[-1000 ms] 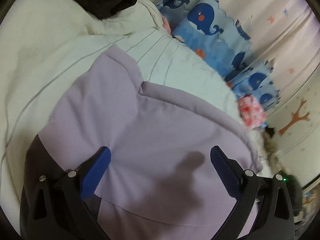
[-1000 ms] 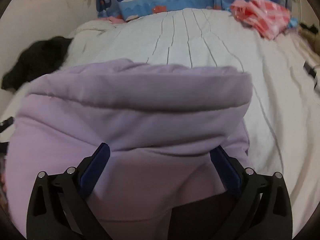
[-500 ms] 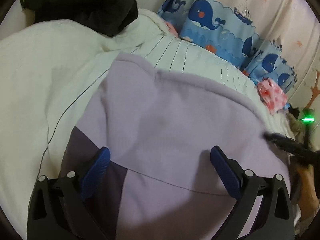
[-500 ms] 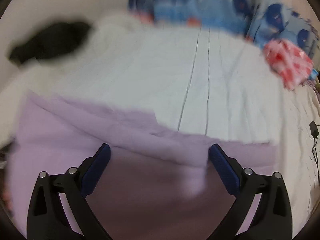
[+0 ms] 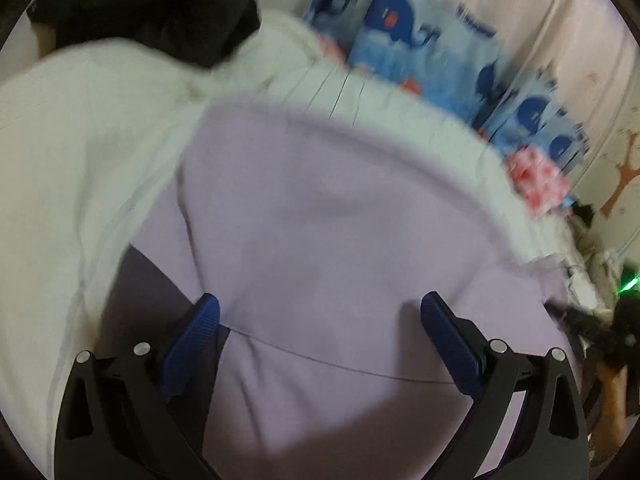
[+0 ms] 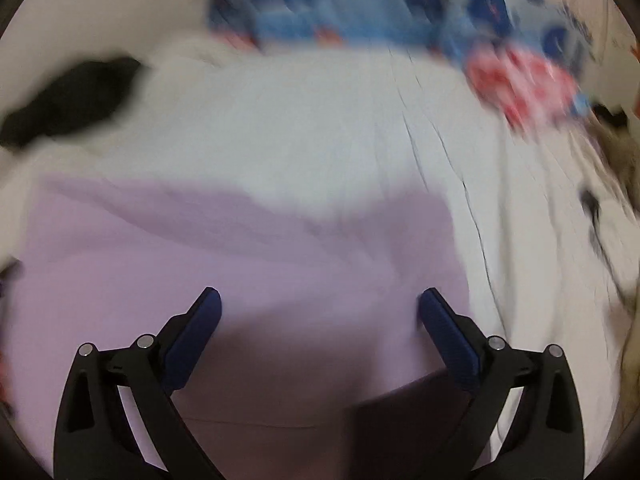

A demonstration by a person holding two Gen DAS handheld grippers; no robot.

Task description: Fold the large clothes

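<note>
A large lilac garment (image 5: 320,220) lies spread on the white bed (image 5: 80,140); a darker purple panel (image 5: 136,292) shows at its left edge. My left gripper (image 5: 320,308) is open and empty just above the cloth. In the right wrist view the same garment (image 6: 220,260) fills the lower half on the white bed (image 6: 300,120), with a dark panel (image 6: 400,420) at the bottom. My right gripper (image 6: 320,304) is open and empty over it. Both views are blurred.
A black garment (image 5: 152,12) lies at the far left of the bed, also in the right wrist view (image 6: 68,96). Blue whale-print pillows (image 5: 420,52) line the head. A pink-red cloth (image 6: 524,84) sits far right. A cable (image 6: 592,208) lies on the right.
The bunched fold the right gripper faced a second ago now lies lower and flatter. Both grippers stay open and keep shifting over the garment; the views are more blurred.
</note>
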